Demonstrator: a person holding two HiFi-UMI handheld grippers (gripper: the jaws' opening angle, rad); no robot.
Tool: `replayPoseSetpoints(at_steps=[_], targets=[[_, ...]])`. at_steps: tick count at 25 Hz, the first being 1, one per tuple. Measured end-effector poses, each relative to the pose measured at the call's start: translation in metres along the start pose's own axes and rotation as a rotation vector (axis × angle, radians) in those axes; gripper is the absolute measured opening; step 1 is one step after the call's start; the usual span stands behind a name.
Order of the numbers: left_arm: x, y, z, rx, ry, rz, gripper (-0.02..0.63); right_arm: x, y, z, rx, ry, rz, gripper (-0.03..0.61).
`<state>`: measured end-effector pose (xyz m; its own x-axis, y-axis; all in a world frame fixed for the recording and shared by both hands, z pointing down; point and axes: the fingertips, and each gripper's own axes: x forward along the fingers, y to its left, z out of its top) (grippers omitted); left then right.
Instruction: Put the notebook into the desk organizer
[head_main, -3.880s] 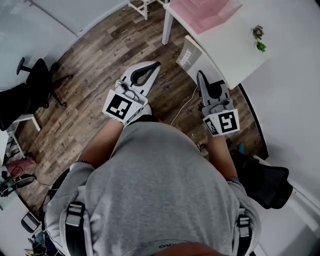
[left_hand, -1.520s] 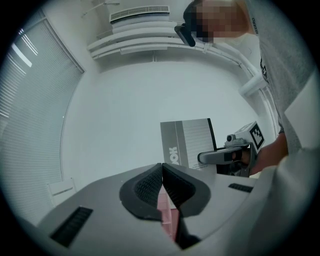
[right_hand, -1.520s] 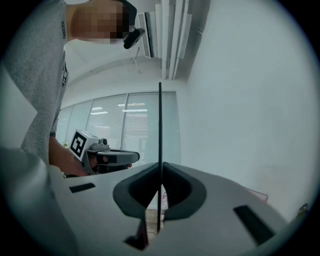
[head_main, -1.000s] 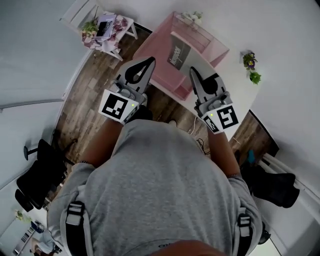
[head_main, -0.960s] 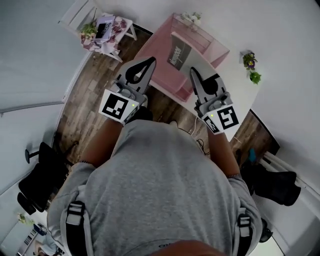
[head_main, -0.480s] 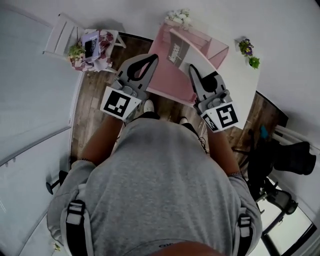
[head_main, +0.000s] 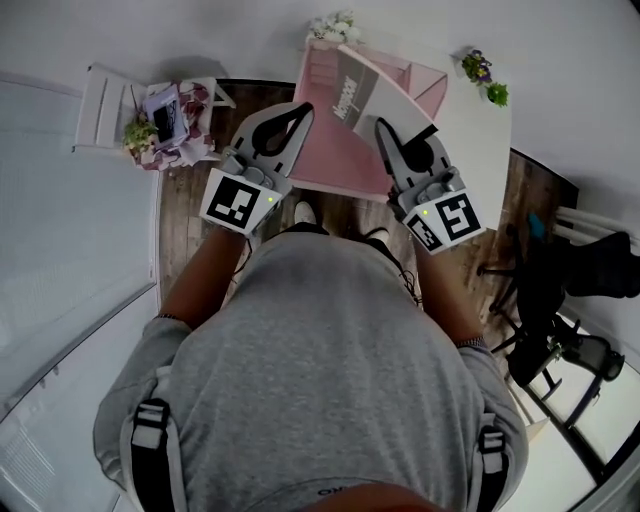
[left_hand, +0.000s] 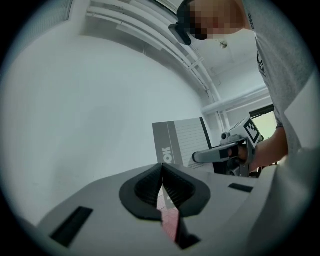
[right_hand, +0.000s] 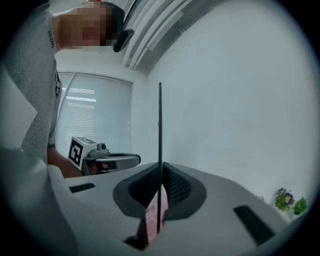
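A thin grey notebook (head_main: 356, 98) with white lettering stands upright over the pink desk organizer (head_main: 335, 160) on the white table. My right gripper (head_main: 383, 131) is shut on its lower near edge. In the right gripper view the notebook (right_hand: 160, 125) shows edge-on as a dark line rising from between the closed pads of my right gripper (right_hand: 161, 169). My left gripper (head_main: 300, 110) hovers over the organizer's left side, shut with nothing in it. The left gripper view shows its pads (left_hand: 161, 169) meeting, and the notebook's cover (left_hand: 182, 142) beyond them.
A white table (head_main: 470, 140) carries the organizer, a small purple-flowered plant (head_main: 480, 75) and white flowers (head_main: 330, 25). A small white stool (head_main: 150, 110) with flowers and clutter stands on the wooden floor to the left. A black chair (head_main: 590, 270) is at the right.
The notebook, first held low beside the table, is now over the pink organizer. In the last second both grippers edged further over it. The right gripper's hold is unchanged.
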<state>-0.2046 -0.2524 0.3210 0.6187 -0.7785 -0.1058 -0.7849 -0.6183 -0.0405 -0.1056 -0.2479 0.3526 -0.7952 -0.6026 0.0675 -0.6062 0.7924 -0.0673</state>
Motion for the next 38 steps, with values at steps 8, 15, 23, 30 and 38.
replayPoseSetpoints(at_steps=[8, 15, 23, 30, 38], targets=[[0.009, 0.000, -0.008, 0.008, -0.006, -0.053, 0.019, 0.011, -0.007, -0.015, 0.152, 0.013, 0.006, 0.005], [0.019, 0.003, -0.014, 0.016, -0.005, -0.080, 0.020, 0.025, -0.018, -0.037, 0.276, 0.080, 0.042, 0.005], [0.026, 0.008, -0.019, 0.022, 0.000, -0.097, 0.020, 0.036, -0.022, -0.058, 0.395, 0.146, 0.084, 0.005], [0.027, 0.012, -0.025, 0.013, 0.007, -0.108, 0.020, 0.042, -0.022, -0.073, 0.505, 0.203, 0.116, 0.005], [0.024, 0.013, -0.032, 0.006, 0.021, -0.115, 0.020, 0.052, -0.016, -0.093, 0.648, 0.302, 0.146, 0.005]])
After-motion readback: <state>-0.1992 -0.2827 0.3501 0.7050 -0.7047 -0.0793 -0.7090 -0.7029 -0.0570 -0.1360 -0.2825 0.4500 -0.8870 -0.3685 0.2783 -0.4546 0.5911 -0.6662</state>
